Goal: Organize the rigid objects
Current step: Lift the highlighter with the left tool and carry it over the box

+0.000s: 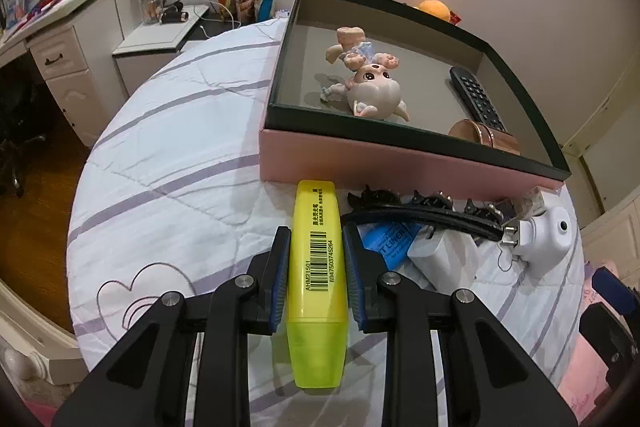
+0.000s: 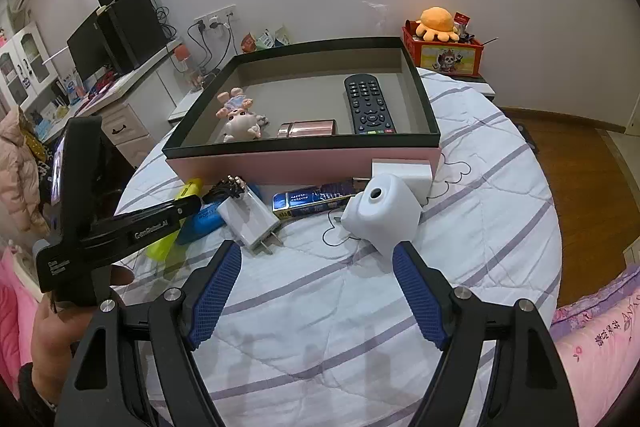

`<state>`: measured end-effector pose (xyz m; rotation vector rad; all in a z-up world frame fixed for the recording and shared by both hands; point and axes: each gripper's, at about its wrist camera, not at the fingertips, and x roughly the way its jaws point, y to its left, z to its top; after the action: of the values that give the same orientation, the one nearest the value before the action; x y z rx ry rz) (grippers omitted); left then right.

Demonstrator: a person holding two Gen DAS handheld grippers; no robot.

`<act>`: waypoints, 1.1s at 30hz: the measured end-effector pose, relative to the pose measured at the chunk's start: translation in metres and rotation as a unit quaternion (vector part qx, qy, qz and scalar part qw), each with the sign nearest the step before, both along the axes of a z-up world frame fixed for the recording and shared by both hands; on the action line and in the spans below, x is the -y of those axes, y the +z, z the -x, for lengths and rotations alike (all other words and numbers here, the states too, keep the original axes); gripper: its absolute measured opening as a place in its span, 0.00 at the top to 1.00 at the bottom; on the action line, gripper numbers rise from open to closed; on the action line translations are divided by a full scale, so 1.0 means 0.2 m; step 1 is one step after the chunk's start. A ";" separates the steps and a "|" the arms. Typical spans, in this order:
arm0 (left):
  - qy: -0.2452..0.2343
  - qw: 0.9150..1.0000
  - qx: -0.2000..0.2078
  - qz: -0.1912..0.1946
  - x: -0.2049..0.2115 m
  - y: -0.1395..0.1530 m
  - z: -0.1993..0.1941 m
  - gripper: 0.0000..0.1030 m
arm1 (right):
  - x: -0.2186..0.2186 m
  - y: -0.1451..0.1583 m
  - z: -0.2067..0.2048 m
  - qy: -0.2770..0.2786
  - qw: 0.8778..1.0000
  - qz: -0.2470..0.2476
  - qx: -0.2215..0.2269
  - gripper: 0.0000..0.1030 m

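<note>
Left gripper [image 1: 316,251]: jaws pinching a yellow highlighter [image 1: 318,279] at mid-body, cap end toward the camera, far end just short of the pink box [image 1: 400,163]. Right gripper [image 2: 318,287]: jaws spread, nothing between them, over the striped quilt [image 2: 320,307]. Beyond: white camera [image 2: 382,213], white charger [image 2: 250,219], blue packet [image 2: 316,201]. Inside the box: doll [image 2: 240,119], copper tin [image 2: 308,128], remote [image 2: 368,103].
</note>
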<state>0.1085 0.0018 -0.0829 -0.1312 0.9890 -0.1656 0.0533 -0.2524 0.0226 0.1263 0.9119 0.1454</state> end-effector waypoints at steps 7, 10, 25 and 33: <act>-0.003 1.000 0.006 -0.009 -0.01 0.04 0.08 0.75 | 0.00 0.01 0.01 -0.001 1.000 -0.001 0.002 0.23; -0.003 1.000 0.020 -0.013 -0.03 0.10 0.12 0.75 | 0.01 0.01 0.02 -0.003 1.000 -0.002 0.003 0.23; -0.045 0.995 0.090 -0.014 0.19 0.42 -0.03 0.75 | 0.05 0.07 -0.04 -0.014 1.000 -0.005 0.021 0.23; -0.078 0.994 0.075 0.000 0.41 0.44 -0.42 0.75 | 0.12 0.11 -0.23 -0.023 0.999 -0.008 0.035 0.23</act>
<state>0.1925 -0.0802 0.0052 -0.0402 0.8487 -0.3134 0.0990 -0.2760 0.0455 0.1570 0.8369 0.1135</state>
